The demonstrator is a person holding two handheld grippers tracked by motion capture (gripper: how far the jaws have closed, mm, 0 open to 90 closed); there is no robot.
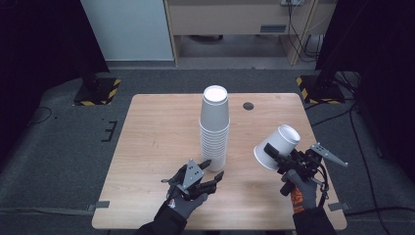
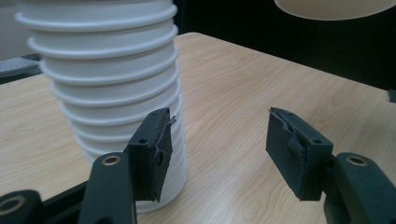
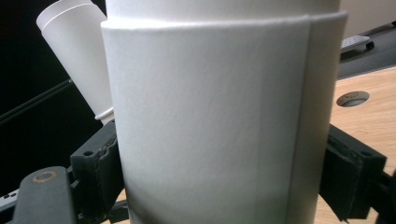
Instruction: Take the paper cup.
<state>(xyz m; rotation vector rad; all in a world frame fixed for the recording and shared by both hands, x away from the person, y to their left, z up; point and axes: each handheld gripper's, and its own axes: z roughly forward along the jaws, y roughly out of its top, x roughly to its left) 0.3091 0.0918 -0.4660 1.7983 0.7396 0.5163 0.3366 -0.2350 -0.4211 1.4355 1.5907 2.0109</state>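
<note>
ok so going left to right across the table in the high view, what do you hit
left gripper → stack of white paper cups → single white paper cup held in the right gripper

- The cup stack (image 1: 214, 128) is seen in plain white, ringed by its rims.
- The held cup (image 1: 276, 147) is coloured white, a straight seam shown down its side.
- The table (image 1: 156, 147) is finished in pale wood grain.
- Both the left gripper (image 1: 214, 169) and right gripper (image 1: 272, 150) are made black.
- The gloves (image 1: 188, 203) are coloured grey, with orange marks on the right one.
- The floor (image 1: 58, 147) is covered in dark grey.
- The stand bases (image 1: 98, 90) are striped yellow and black.
</note>
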